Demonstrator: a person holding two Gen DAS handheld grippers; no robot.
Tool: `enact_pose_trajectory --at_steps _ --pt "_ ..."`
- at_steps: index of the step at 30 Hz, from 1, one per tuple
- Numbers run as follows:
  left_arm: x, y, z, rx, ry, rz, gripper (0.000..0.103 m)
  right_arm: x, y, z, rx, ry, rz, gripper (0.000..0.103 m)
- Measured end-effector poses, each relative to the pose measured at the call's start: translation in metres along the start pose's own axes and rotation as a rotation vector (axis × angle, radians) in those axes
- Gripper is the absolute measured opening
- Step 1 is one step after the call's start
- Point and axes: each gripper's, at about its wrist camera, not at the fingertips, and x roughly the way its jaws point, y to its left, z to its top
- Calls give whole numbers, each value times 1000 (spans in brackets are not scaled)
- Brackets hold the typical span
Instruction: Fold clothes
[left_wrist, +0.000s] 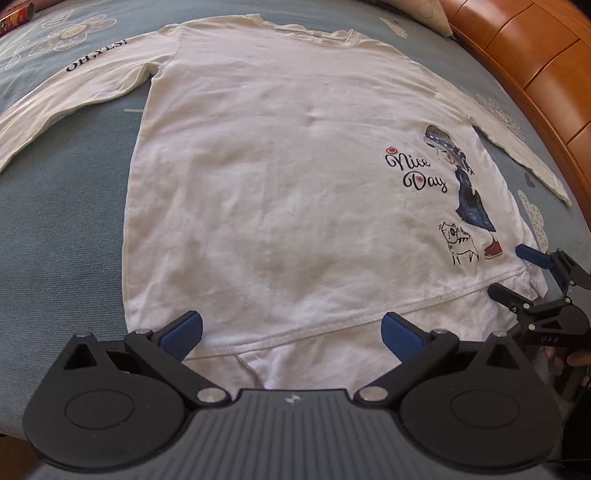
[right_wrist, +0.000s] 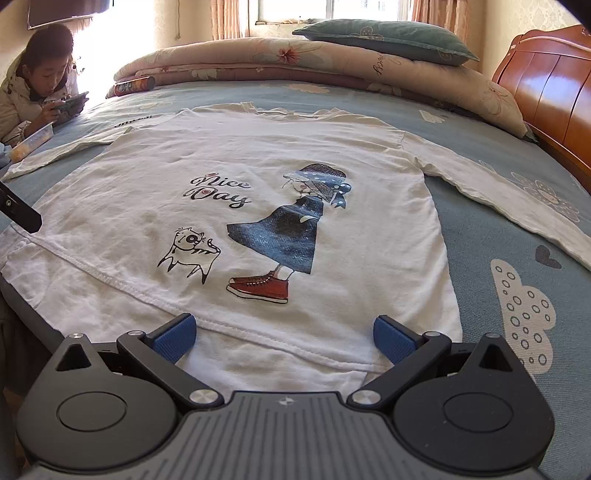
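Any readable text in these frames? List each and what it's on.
"Nice Day": script on the shirt front.
"OH,YES!": left sleeve.
"DAS": body of the right gripper.
Cylindrical can on the bed: label too blurred to read.
Quilt script: unreadable.

Left wrist view: sits low behind left gripper (left_wrist: 291, 332), close over hem of white long-sleeved shirt (left_wrist: 280, 177), looks up garment toward collar at top of frame; wooden headboard (left_wrist: 535, 66) in upper right corner.

Right wrist view: low behind right gripper (right_wrist: 284, 334), near hem corner under printed girl figure, faces across bed toward window (right_wrist: 328, 9) at top centre.

Shared: shirt front, "Nice Day" print, blue floral bedsheet (right_wrist: 491, 206). Right gripper shows at lower right edge of left view.
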Motion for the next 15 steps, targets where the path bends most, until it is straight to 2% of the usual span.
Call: enact_pose_trajectory --at_steps 2,3,7,10,12,15 --pt "-1 8 -5 -11 18 43 102 0 0 0 -1 0 -1 103" --pt "-4 13 -5 -21 14 37 102 0 0 0 -1 1 -1 103" --pt "-28 20 8 -80 -81 -14 102 1 1 1 0 5 -7 103" --pt "-32 14 22 -87 -141 -71 102 1 2 2 4 11 -12 103" --pt "-21 8 27 -75 -132 -60 102 1 2 2 6 16 -15 103" --pt "-1 8 21 -67 -94 -4 102 0 2 3 8 22 -17 103"
